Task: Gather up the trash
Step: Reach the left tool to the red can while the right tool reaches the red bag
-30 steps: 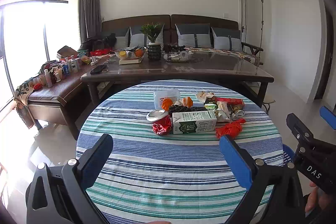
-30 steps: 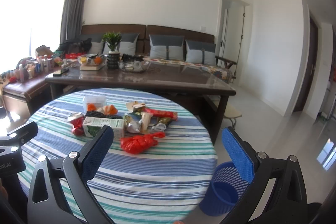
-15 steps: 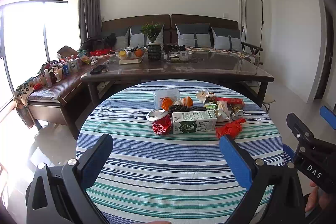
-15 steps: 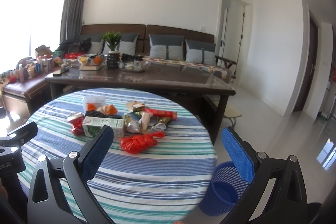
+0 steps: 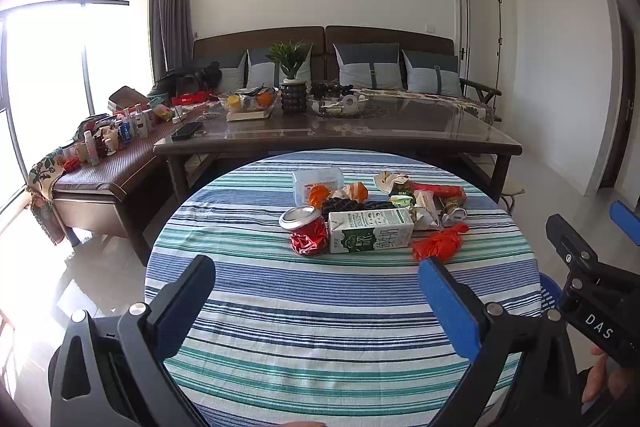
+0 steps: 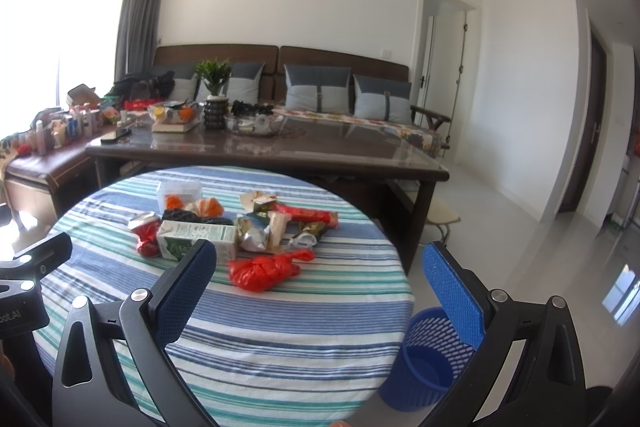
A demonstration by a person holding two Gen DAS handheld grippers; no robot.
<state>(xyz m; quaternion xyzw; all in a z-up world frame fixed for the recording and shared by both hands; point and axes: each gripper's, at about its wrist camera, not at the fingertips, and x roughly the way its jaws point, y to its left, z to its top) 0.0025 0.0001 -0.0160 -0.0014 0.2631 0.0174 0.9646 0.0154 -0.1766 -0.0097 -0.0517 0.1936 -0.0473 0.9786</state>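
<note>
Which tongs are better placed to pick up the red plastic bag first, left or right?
Right, probably. The red plastic bag lies almost straight ahead of the open right tongs, and the blue bin stands on that side.

Both wrist cams: table (image 5: 320,307) shared.

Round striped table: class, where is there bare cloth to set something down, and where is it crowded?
Free: the broad near half of the striped cloth, from the milk carton and red bag toward both grippers. Also the far-left rim behind the crushed can. Crowded: the litter cluster across the middle.
</note>
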